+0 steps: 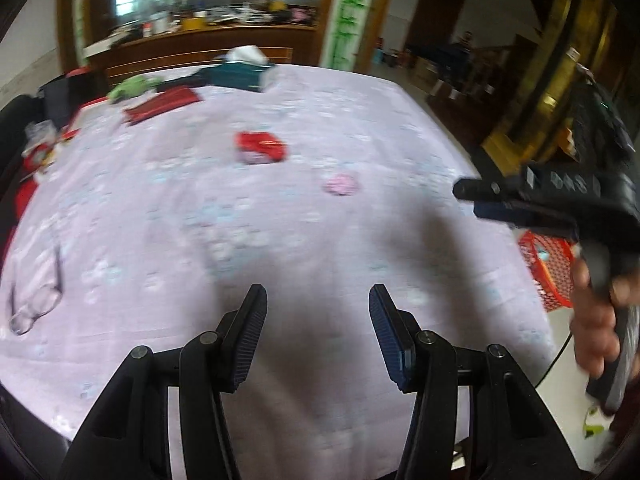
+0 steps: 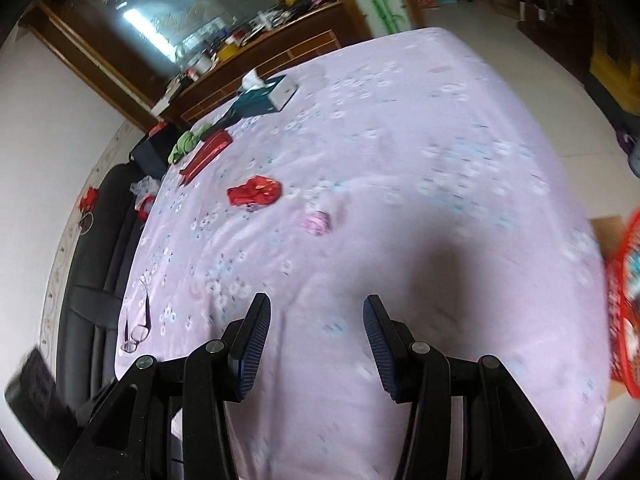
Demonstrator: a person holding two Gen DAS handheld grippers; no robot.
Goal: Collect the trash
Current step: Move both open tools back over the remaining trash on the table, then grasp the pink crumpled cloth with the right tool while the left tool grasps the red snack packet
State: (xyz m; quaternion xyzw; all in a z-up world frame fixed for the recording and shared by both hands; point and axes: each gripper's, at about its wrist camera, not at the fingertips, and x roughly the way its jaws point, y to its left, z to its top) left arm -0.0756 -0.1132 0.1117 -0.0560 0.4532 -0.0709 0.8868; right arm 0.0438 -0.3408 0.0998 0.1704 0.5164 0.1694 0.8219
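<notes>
In the left wrist view our left claw (image 1: 318, 322) hangs released over the worktop (image 1: 400, 128), empty; a red wrapper (image 1: 261, 147) and pink scrap (image 1: 341, 184) lie mid-frame. In the right wrist view our right claw (image 2: 317, 338) gapes too, the basket (image 2: 624, 308) waiting at the right edge for trash.

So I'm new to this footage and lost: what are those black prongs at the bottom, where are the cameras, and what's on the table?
The prongs are the fingers of two handheld grasping tools, one per hand; nothing robotic. Each picture comes from a camera on one tool, looking along its fingers. The left tool and right tool are both open and empty. In the left view, a hand holds the other tool. On the lilac tablecloth lie a red wrapper, a pink wrapper, a tissue box and glasses. A red basket stands beside the table.
</notes>
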